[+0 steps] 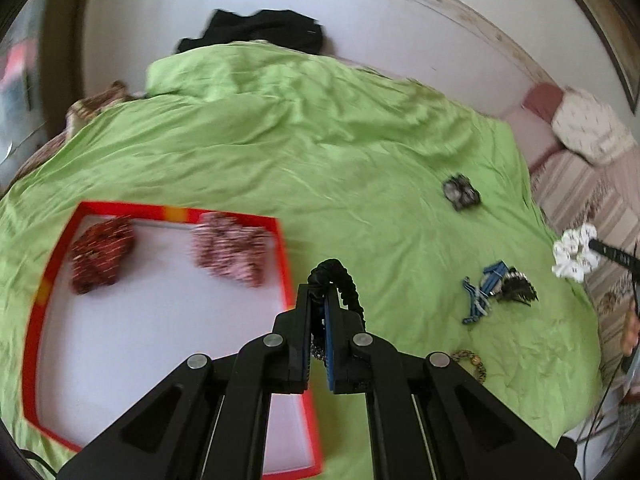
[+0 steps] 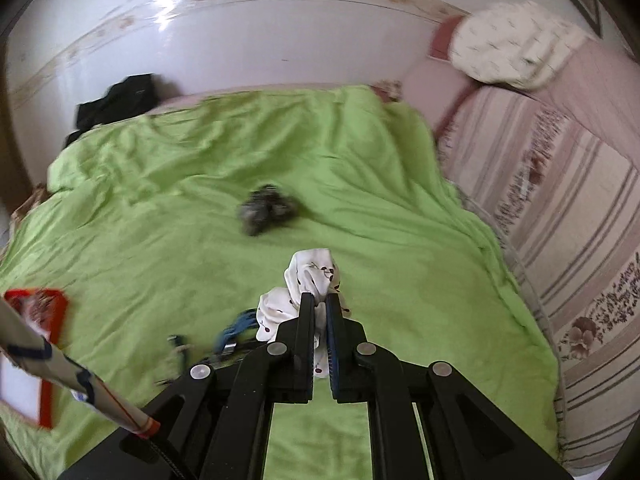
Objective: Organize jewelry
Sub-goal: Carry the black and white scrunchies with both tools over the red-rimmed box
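Note:
My left gripper [image 1: 319, 294] is shut on a black scrunchie [image 1: 344, 280] and holds it above the right edge of a red-rimmed white tray [image 1: 160, 213]. Two red-and-white patterned scrunchies [image 1: 102, 254] [image 1: 232, 248] lie in the tray's far part. My right gripper [image 2: 318, 300] is shut on a white scrunchie with small dark prints [image 2: 314, 274], held above the green bedspread; it also shows at the right of the left wrist view [image 1: 574, 252]. A grey-black scrunchie [image 1: 461, 192] [image 2: 266, 208], a blue clip [image 1: 486, 290] [image 2: 236, 330], a black item [image 1: 518, 288] and a beaded bracelet [image 1: 474, 362] lie on the bed.
The green bedspread [image 1: 300, 140] is wrinkled and covers most of the bed. Dark clothing [image 1: 264, 28] lies at the far edge by the white wall. A striped pink bed [image 2: 560, 200] with a pillow [image 2: 512, 44] stands to the right. A sleeved arm [image 2: 60, 368] crosses the lower left.

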Tool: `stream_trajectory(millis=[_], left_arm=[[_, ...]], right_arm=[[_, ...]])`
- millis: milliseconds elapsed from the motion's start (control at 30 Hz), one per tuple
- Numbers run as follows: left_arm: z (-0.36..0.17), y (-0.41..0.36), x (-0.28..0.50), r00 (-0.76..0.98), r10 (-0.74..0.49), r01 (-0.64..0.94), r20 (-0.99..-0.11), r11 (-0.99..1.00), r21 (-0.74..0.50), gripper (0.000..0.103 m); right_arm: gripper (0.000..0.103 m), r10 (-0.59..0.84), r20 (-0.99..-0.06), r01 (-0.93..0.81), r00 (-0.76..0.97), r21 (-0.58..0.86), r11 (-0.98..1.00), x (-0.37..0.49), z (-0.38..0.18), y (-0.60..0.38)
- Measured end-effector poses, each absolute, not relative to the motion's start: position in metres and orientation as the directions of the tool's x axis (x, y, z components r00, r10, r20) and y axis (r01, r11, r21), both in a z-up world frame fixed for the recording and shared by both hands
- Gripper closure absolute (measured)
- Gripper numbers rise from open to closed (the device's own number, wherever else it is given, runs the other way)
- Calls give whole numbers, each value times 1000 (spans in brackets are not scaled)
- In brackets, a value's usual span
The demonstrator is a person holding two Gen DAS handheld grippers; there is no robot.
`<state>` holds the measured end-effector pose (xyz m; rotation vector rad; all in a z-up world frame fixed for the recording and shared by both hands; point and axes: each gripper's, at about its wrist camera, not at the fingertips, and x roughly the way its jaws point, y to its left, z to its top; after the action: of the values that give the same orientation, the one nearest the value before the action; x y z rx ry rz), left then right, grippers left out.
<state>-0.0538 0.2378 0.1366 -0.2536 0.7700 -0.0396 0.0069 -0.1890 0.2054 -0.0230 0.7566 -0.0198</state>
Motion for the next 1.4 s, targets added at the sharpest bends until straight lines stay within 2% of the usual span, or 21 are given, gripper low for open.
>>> stream_trajectory(millis=[200, 533, 800, 1200, 1400], left_arm=[[131, 283, -68, 726, -71, -145, -684, 957, -253, 98], [98, 357, -61, 677, 52, -333, -734, 911, -243, 98], [91, 383, -63, 661, 100, -379, -744, 900, -215, 98], [97, 391, -73, 646, 206, -430, -735, 894, -127, 98], [93, 383, -69, 618, 275, -444, -737, 895, -38, 98]], right_arm=[[97, 107, -701, -147, 705, 3, 989, -6, 198, -109], [97, 339, -751, -431, 567, 81, 899, -20, 165, 47], [97, 463, -756, -568, 463, 149, 809, -27, 148, 143], [97, 504, -782, -594, 366, 220, 774, -27, 118, 188], [97, 465, -802, -587, 375, 183, 789, -29, 104, 192]])
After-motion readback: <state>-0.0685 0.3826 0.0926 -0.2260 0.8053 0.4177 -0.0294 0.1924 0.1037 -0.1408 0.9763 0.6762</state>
